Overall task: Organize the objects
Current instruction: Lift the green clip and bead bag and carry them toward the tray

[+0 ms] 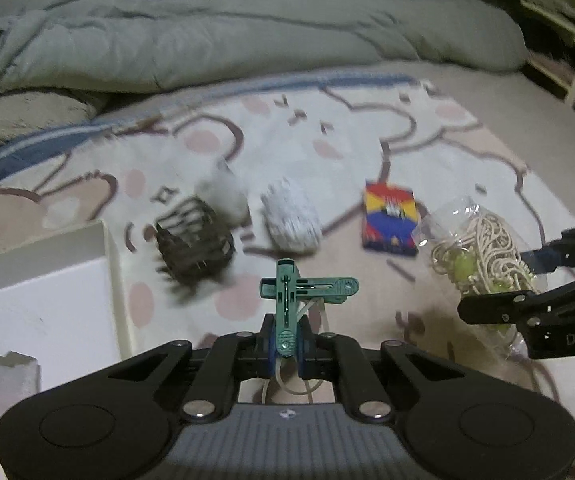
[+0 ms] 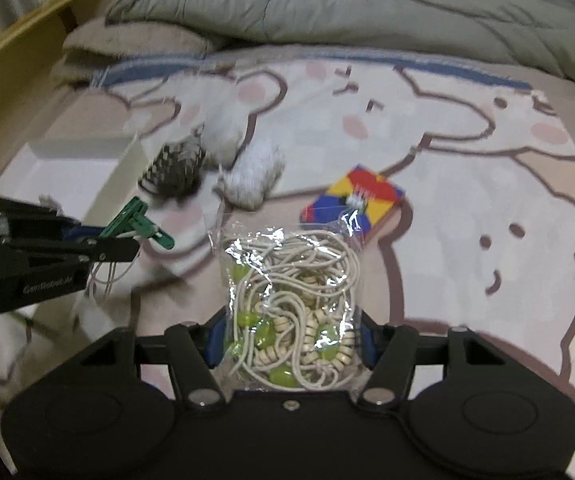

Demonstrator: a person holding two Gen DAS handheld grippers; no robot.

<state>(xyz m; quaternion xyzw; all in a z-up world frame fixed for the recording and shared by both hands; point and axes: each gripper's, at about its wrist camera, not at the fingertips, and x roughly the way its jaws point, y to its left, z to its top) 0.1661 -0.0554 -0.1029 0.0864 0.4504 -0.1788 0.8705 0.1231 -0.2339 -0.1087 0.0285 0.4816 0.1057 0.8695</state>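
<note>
One grey-green duvet (image 1: 215,20) lies bunched along the far side of one cartoon-print blanket (image 2: 467,184). At near left sits one white box (image 1: 47,292). On the blanket lie one dark slotted brush-like object (image 1: 193,236), one white fluffy ball (image 1: 291,220) and one colourful card pack (image 1: 389,218). The right gripper (image 2: 289,340) is clamped on one clear bag of cords and beads (image 2: 291,300); the left gripper (image 1: 286,344) pinches one green clip (image 1: 291,300) with its white cord.
</note>
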